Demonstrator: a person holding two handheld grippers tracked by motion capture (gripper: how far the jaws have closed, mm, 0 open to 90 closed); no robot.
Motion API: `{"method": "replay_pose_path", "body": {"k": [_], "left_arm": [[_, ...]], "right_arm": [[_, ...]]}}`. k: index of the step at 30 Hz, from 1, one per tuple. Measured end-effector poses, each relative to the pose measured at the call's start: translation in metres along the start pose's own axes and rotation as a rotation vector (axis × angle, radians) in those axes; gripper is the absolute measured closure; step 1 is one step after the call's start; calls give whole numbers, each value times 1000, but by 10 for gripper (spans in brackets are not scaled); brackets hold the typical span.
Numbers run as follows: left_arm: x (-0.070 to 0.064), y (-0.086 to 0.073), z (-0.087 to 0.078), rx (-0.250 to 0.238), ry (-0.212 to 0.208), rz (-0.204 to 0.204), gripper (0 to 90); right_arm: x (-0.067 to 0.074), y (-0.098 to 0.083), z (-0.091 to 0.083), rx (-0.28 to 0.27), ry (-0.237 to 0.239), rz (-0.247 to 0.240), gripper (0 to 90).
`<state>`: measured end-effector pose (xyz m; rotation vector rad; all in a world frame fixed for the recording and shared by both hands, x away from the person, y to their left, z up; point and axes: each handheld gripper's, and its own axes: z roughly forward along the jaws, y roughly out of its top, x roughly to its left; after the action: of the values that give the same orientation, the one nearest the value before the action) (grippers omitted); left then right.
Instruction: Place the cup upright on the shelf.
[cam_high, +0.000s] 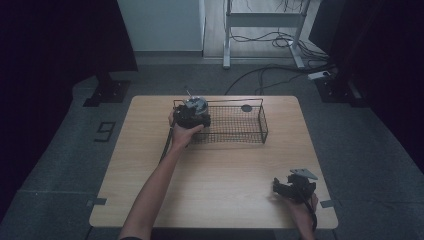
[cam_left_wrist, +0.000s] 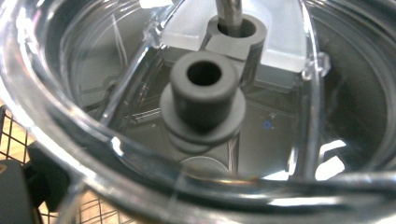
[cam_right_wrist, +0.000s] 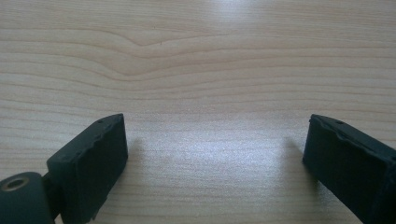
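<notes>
Dim carpet is surrounding the wooden worktop (cam_high: 215, 175) where I am holding my left gripper (cam_high: 192, 116), jaw state impossible to tell, against a clear plastic container (cam_left_wrist: 196, 116) at the wire basket's (cam_high: 250, 131) far-left end, probably placing or lifting it next, while my right gripper (cam_right_wrist: 215, 154) is resting spread apart near the near-right corner.

From the high view I read a dim, bluish scene: the table (cam_high: 220, 165) is the brightest surface, evenly lit from above, while the left and right margins fall to near black. Detail is soft and grainy throughout. In the left gripper view, the clear plastic container (cam_left_wrist: 93, 140) sits too close to the lens; its rim is blurred, with white glare streaks along the edges. In the right gripper view, a broad sheen lies on the wood between the jaws of the right claw (cam_right_wrist: 215, 154), each jaw casting a soft shadow inward.
</notes>
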<state>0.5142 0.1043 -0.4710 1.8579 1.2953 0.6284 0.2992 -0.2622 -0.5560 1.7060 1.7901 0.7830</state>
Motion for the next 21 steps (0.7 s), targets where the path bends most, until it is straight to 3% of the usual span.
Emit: {"method": "replay_pose_path", "body": {"k": [5, 9, 13, 21], "left_arm": [[-3, 6, -12, -47, -8, 17, 0], [-2, 8, -25, -56, -8, 19, 0], [-2, 8, -35, -19, 6, 15, 0], [-3, 5, -60, -25, 26, 34, 0]], "right_arm": [[0, 0, 0, 0, 0, 0, 63], [0, 0, 0, 0, 0, 0, 65], [0, 0, 0, 0, 1, 0, 65], [0, 0, 0, 0, 1, 0, 65]]}}
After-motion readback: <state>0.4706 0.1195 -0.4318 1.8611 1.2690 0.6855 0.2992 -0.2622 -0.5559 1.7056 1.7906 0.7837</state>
